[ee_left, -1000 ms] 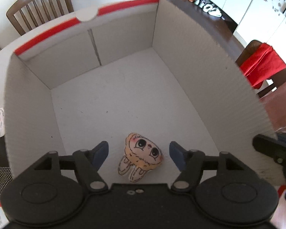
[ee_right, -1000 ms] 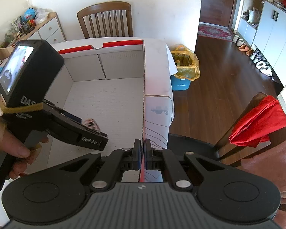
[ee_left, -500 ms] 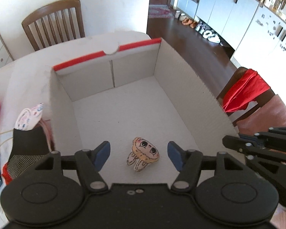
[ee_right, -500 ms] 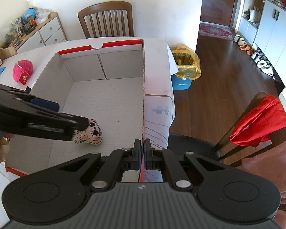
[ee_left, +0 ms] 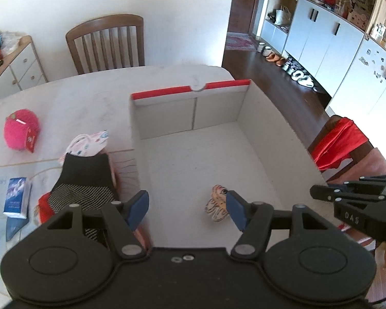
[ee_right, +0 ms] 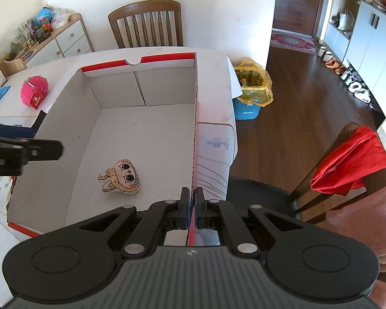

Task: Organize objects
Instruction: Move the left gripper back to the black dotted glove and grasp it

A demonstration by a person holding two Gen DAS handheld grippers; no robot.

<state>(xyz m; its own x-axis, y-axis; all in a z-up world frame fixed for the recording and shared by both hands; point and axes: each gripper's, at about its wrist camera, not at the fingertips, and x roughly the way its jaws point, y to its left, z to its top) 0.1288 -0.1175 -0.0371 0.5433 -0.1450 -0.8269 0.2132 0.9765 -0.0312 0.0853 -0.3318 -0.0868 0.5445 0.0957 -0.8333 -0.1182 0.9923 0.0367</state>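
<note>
A white cardboard box (ee_left: 278, 149) with red-edged flaps sits open on the table. A small tan plush doll (ee_right: 121, 177) lies on its floor; in the left wrist view it (ee_left: 216, 203) is partly behind my right fingertip. My left gripper (ee_left: 187, 207) is open and empty, above the box's near left wall. My right gripper (ee_right: 190, 207) is shut on the box's right wall (ee_right: 194, 134). A pink plush ball (ee_left: 20, 134), a pile of clothes with a black sock (ee_left: 85, 177) and a blue tissue pack (ee_left: 16, 197) lie on the table left of the box.
A wooden chair (ee_left: 108, 43) stands behind the table (ee_left: 72, 97). A chair with a red cloth (ee_right: 352, 162) is at the right. A bin with a yellow bag (ee_right: 252, 90) stands on the floor. A cluttered sideboard (ee_right: 51, 38) is at the far left.
My left gripper has risen and moved back and left out of the box, leaving the doll on the floor. My right gripper has kept its hold on the wall.
</note>
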